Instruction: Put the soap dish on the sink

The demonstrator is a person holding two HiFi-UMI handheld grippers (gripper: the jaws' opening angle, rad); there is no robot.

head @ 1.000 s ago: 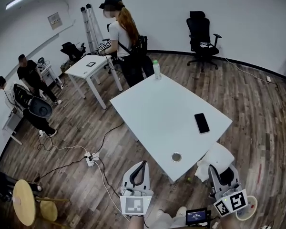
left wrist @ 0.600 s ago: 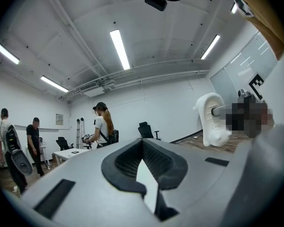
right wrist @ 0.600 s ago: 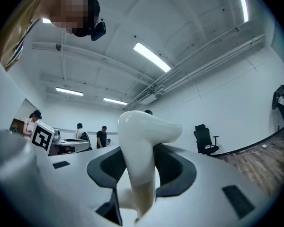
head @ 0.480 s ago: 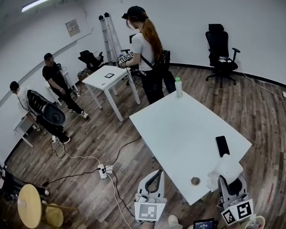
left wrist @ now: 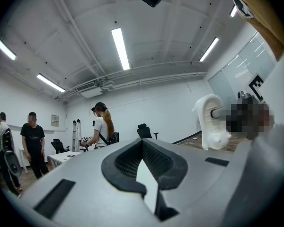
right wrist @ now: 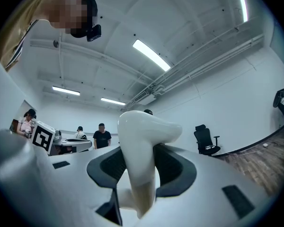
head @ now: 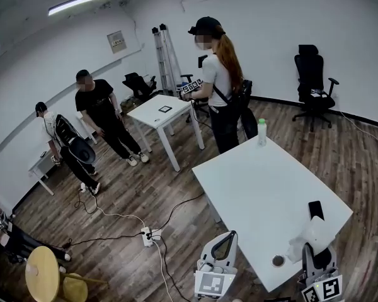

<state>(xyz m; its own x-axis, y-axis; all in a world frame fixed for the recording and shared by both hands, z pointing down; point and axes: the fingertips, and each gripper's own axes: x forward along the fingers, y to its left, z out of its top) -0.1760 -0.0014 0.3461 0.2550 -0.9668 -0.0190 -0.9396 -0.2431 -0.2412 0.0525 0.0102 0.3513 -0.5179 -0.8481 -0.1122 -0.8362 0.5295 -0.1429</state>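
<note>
- The right gripper [right wrist: 141,157] has its jaws clamped on the soap dish [right wrist: 142,145], a smooth white moulded piece. It stands up between the black pads, and its rounded top bulges above them.
- In the head view the soap dish shows at the lower right, over the near right corner of the white counter [head: 264,187]. It is just beside a dark phone [head: 315,209] lying there. I cannot tell whether the dish touches the counter.
- The left gripper [head: 229,236] has its jaws together with nothing between them. It sits beside the counter's near left edge, over the wooden floor [head: 145,194].
- A small round object [head: 278,260] lies on the counter near its front edge, between the two grippers.
- A clear bottle [head: 261,132] stands upright at the counter's far corner.
- A person in a cap [head: 220,87] stands by that far corner, next to a smaller counter [head: 160,109].
- Two more people [head: 99,115] are at the left, near the wall.
- A black office chair [head: 312,74] stands by the far wall.
- A power strip [head: 150,234] with cables lies on the floor, and a round wooden stool [head: 41,275] is at the lower left.
</note>
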